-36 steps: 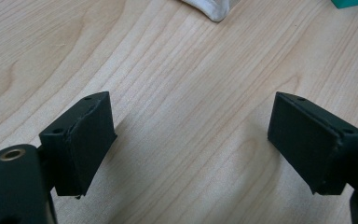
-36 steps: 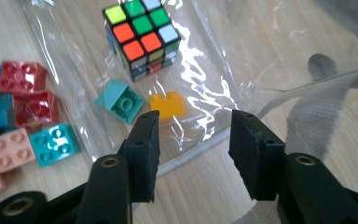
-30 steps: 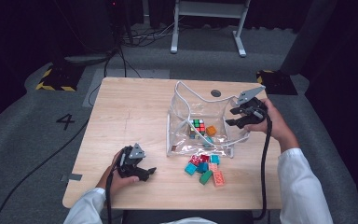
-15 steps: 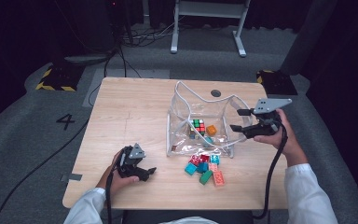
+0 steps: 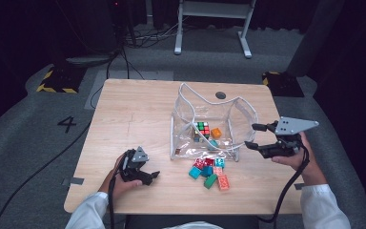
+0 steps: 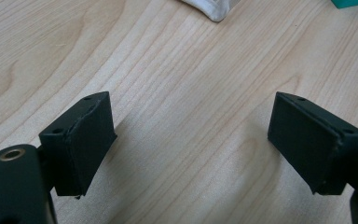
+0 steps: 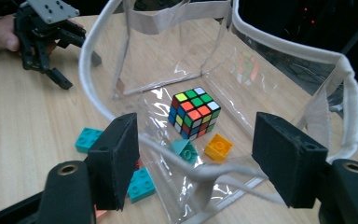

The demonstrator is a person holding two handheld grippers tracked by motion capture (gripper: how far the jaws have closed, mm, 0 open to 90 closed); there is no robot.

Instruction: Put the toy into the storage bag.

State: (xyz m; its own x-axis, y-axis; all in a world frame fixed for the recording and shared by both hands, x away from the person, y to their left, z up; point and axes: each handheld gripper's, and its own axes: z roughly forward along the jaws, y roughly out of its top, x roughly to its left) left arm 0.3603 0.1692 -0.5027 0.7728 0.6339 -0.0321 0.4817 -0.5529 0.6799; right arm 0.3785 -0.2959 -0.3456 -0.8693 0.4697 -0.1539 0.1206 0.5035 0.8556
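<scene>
The right tool (image 5: 259, 136) has drawn back from the bag (image 5: 209, 125) rim since a second ago — jaws apart, empty, just beside its right wall. Judgement: the release is done; loading comes next. The left tool (image 5: 147, 174) rests on the table (image 5: 128, 114), jaws apart.

Bag contents — a cube (image 7: 193, 113), an orange brick (image 7: 218, 147) and a teal brick (image 7: 185, 150). More bricks (image 5: 209, 172) lie outside, at its front.

only one readable sign: a white "4" (image 5: 68, 124) on the grey floor (image 5: 24, 143), left of the table (image 5: 138, 114), well apart from the fingers of the left gripper (image 5: 145, 174). nothing legible on bag, cube or bricks.
</scene>
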